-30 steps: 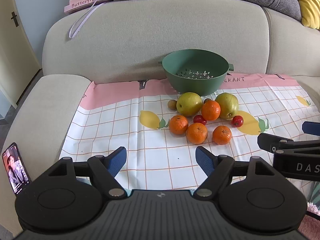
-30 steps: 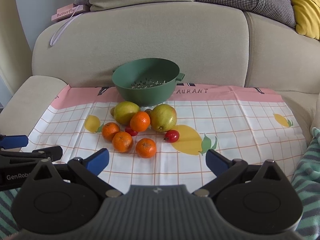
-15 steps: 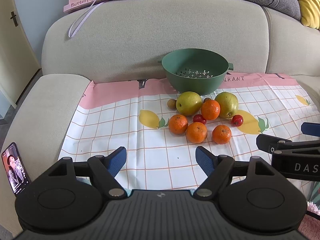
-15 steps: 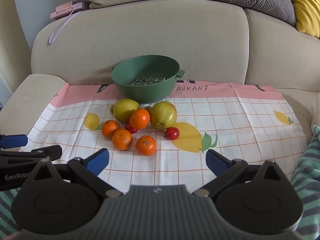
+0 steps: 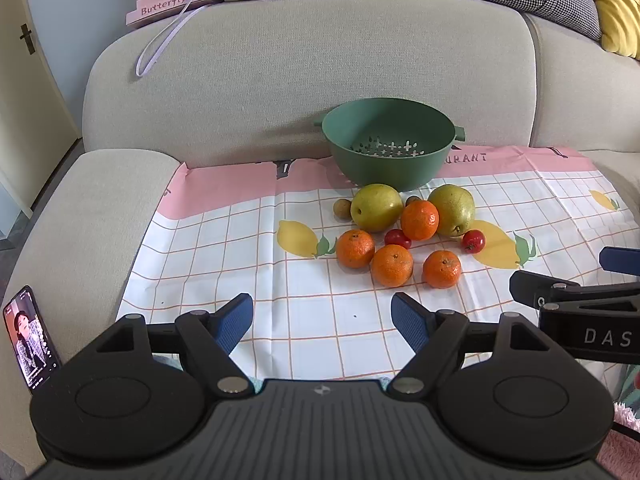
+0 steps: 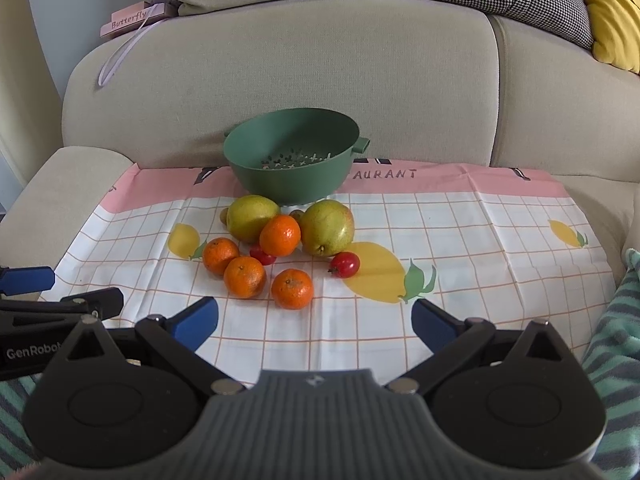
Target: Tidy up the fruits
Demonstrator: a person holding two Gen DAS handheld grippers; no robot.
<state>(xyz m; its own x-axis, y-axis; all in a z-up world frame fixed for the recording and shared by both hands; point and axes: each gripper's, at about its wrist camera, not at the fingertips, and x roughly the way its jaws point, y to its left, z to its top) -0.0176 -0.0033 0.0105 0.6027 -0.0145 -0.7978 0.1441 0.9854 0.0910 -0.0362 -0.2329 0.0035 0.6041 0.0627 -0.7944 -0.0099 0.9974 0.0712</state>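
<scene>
A green colander (image 5: pixel 390 142) (image 6: pixel 294 164) stands empty at the back of a checked cloth (image 5: pixel 280 280) on a sofa seat. In front of it lie two green pears (image 5: pixel 376 207) (image 5: pixel 452 209), several oranges (image 5: pixel 391 265) (image 6: pixel 292 288), two small red fruits (image 5: pixel 473 241) (image 6: pixel 345 264) and small brown fruits (image 5: pixel 342 208). My left gripper (image 5: pixel 322 320) is open and empty above the cloth's near edge, short of the fruit. My right gripper (image 6: pixel 316 322) is open and empty just short of the nearest orange.
A phone (image 5: pixel 26 336) with a lit screen leans on the left sofa arm. A pink "Butterfly" box (image 5: pixel 166 4) sits on the backrest. Cushions (image 5: pixel 520 0) lie on top. A striped blanket (image 6: pixel 616 320) lies at the right.
The right gripper has moved forward, closer to the fruit. The left gripper has barely moved. Both stay open.
</scene>
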